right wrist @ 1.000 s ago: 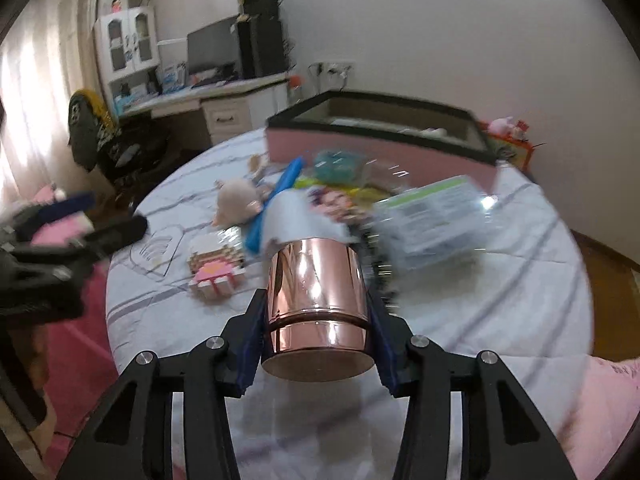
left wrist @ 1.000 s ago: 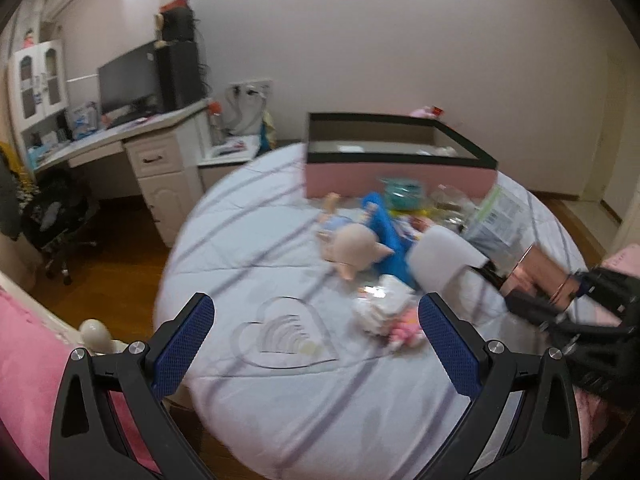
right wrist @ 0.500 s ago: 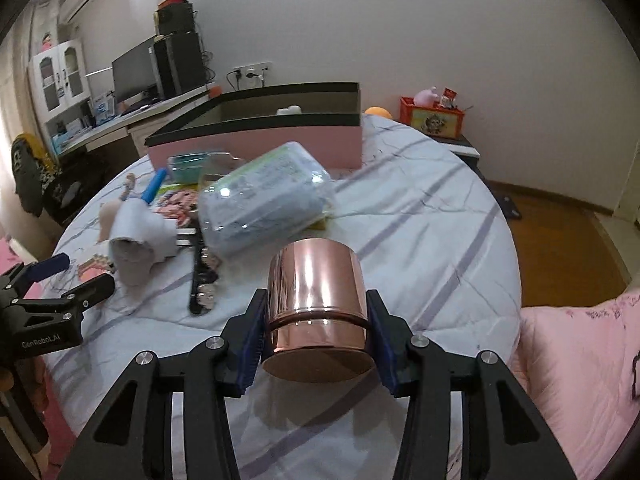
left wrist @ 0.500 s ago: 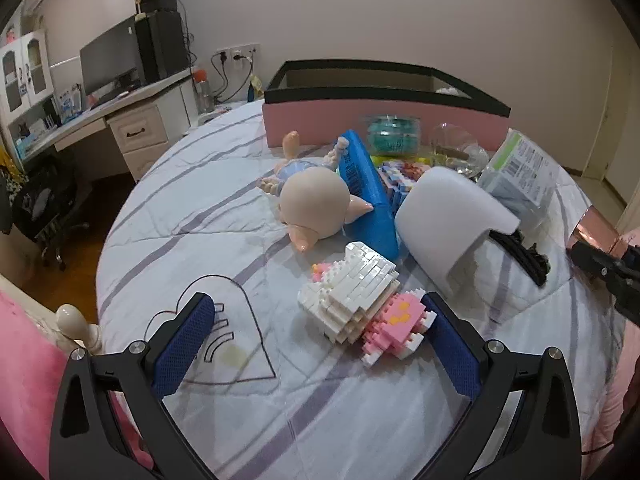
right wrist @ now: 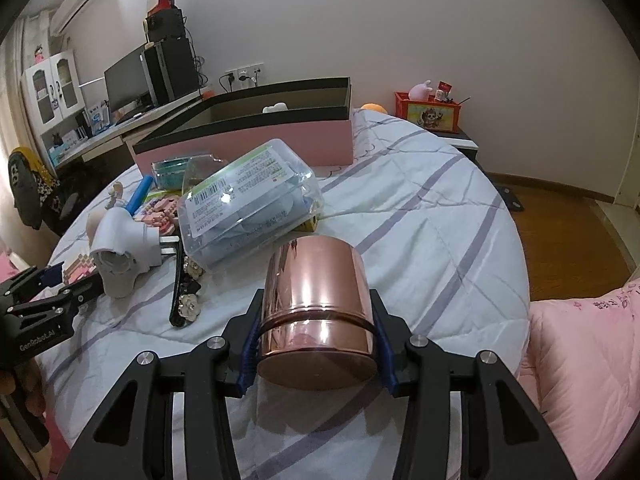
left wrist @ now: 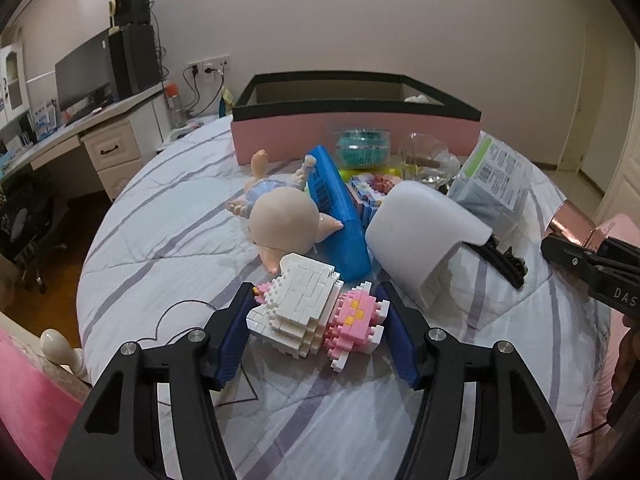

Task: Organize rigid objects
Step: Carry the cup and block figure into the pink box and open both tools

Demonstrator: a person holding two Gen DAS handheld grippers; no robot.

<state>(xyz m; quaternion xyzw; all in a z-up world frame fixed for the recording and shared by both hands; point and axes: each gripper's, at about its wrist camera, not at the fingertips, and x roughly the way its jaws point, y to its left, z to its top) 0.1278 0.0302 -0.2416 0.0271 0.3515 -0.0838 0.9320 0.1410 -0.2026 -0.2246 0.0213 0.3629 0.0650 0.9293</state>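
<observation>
A white and pink block figure [left wrist: 312,312] lies on the striped bed cover, and my left gripper [left wrist: 315,289] is closing on it. The blue pads touch its white side and its pink side. My right gripper [right wrist: 316,300] is shut on a shiny copper cup [right wrist: 316,280], held on its side just above the cover. In the left wrist view that cup [left wrist: 572,220] shows at the right edge. A pink box with a black rim [left wrist: 356,136] stands open at the far side of the bed.
Behind the figure lie a doll [left wrist: 280,220], a blue case [left wrist: 336,216] and a white device [left wrist: 420,232]. A clear plastic pack [right wrist: 248,208] and a black hair clip [right wrist: 184,280] lie left of the cup. A pink quilt [right wrist: 580,360] lies at the right.
My left gripper moved forward and down over the block figure and its jaws closed from wide open onto it. My right gripper swung with the cup, then held still.
</observation>
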